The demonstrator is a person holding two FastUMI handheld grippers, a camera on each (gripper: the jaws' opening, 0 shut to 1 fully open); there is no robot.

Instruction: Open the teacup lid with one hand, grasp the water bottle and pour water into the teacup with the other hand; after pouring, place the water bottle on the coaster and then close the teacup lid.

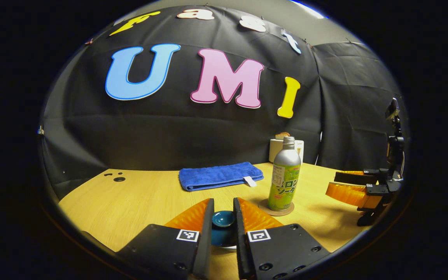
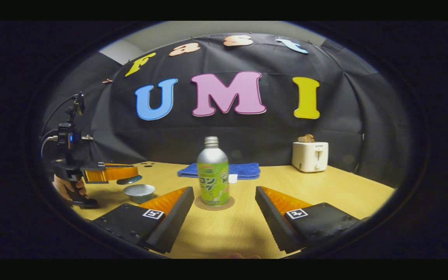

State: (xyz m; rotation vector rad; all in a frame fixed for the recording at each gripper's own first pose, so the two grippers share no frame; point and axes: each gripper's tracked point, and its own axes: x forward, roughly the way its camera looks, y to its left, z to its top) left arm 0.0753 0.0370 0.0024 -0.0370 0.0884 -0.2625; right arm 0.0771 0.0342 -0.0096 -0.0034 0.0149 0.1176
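Left tongs (image 1: 224, 221), closed on the round dark-blue teacup lid (image 1: 223, 219), hold it above the pale teacup (image 2: 139, 191), lower left. Right tongs (image 2: 224, 200) gape empty; upright silver-green bottle (image 2: 213, 175) on round cork coaster (image 2: 214, 205).

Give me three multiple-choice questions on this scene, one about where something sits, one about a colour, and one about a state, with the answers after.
1. The water bottle stands on: A the towel; B the coaster; C the toaster.
2. The folded towel is: A blue; B red; C white.
3. The right gripper is: A shut on the bottle; B shut on the lid; C open.

Answers: B, a round coaster shows under its base. A, the cloth lying behind the bottle is blue. C, its fingers stand wide apart, with the bottle beyond them untouched.
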